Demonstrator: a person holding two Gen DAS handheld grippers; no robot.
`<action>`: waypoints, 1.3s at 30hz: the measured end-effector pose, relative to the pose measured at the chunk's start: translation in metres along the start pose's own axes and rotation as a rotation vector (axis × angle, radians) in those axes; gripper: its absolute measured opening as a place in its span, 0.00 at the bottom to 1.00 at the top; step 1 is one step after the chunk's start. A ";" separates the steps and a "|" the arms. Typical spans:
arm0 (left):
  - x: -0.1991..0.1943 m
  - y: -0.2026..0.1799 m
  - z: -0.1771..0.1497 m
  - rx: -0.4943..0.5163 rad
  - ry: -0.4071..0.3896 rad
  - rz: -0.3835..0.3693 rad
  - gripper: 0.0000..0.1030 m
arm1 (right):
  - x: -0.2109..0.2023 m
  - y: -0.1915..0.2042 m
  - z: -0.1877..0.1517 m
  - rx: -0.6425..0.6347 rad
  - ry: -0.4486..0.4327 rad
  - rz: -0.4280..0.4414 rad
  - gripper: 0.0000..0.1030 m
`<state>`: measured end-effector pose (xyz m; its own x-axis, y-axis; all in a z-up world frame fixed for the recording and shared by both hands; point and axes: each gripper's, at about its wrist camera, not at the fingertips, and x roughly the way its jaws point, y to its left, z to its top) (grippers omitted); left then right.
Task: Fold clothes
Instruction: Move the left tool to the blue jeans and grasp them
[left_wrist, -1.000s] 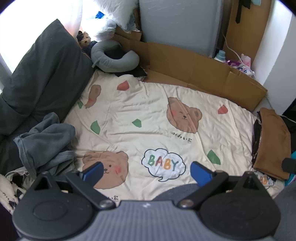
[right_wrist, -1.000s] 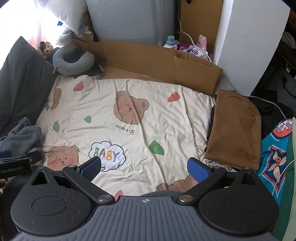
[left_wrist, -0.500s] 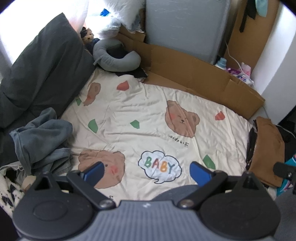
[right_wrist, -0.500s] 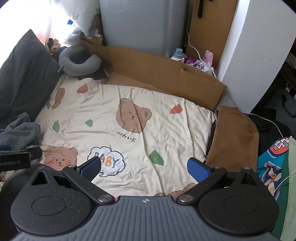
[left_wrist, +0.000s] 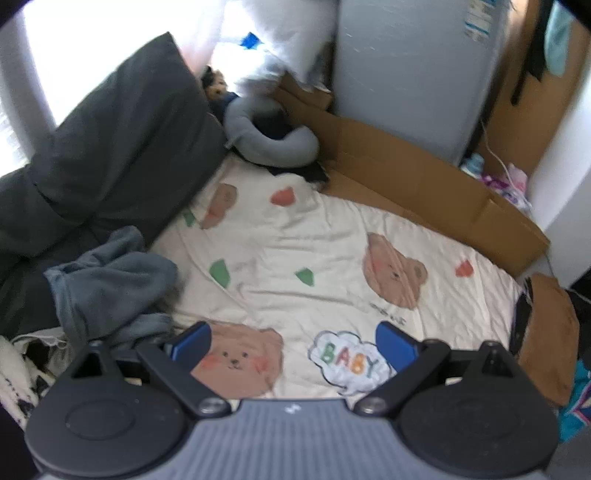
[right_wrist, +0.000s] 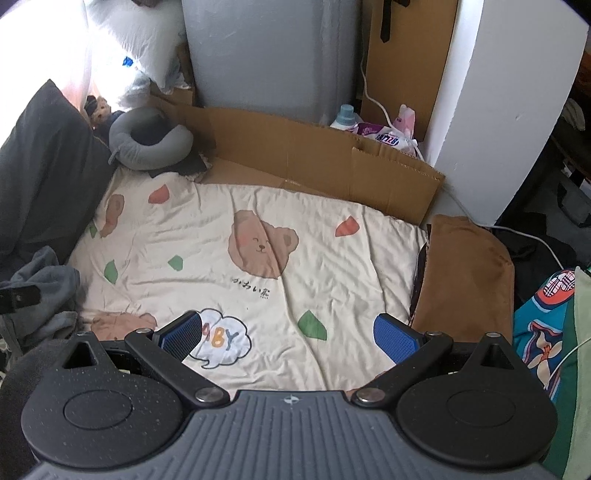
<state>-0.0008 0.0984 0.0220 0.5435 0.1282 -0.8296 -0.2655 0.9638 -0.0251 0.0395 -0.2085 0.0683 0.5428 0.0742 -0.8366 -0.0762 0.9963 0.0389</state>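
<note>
A crumpled grey-blue garment (left_wrist: 110, 284) lies in a heap at the left edge of the cream bear-print bedsheet (left_wrist: 314, 251); it shows at the far left in the right wrist view (right_wrist: 40, 284). A folded brown garment (right_wrist: 465, 277) rests at the sheet's right edge, also visible in the left wrist view (left_wrist: 546, 332). My left gripper (left_wrist: 293, 345) hovers open above the sheet's near edge, just right of the grey-blue heap. My right gripper (right_wrist: 290, 338) is open over the near middle of the sheet (right_wrist: 258, 266), nothing between its blue pads.
A dark grey pillow (left_wrist: 122, 155) leans at the left. A grey neck pillow (right_wrist: 151, 140) and a small plush sit at the back. Cardboard (right_wrist: 314, 155) walls the far side. A teal patterned cloth (right_wrist: 546, 325) lies at the right, bottles (right_wrist: 345, 116) behind.
Both views have lifted and pulled back a little; the left gripper has swung toward the left, bringing the grey-blue heap closer. Both grippers stay open and empty.
</note>
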 end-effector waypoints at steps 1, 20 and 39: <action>0.000 0.007 0.002 -0.008 -0.007 0.010 0.94 | -0.001 0.000 0.001 0.004 -0.006 0.002 0.99; -0.001 0.135 0.003 -0.196 -0.002 0.197 0.99 | -0.009 0.008 0.020 0.001 -0.095 0.000 0.99; -0.009 0.206 -0.008 -0.325 -0.044 0.239 0.99 | 0.014 0.032 0.035 -0.060 -0.077 0.066 0.99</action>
<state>-0.0665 0.2935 0.0201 0.4676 0.3566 -0.8088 -0.6227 0.7823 -0.0150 0.0741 -0.1741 0.0771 0.5976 0.1453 -0.7885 -0.1625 0.9850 0.0583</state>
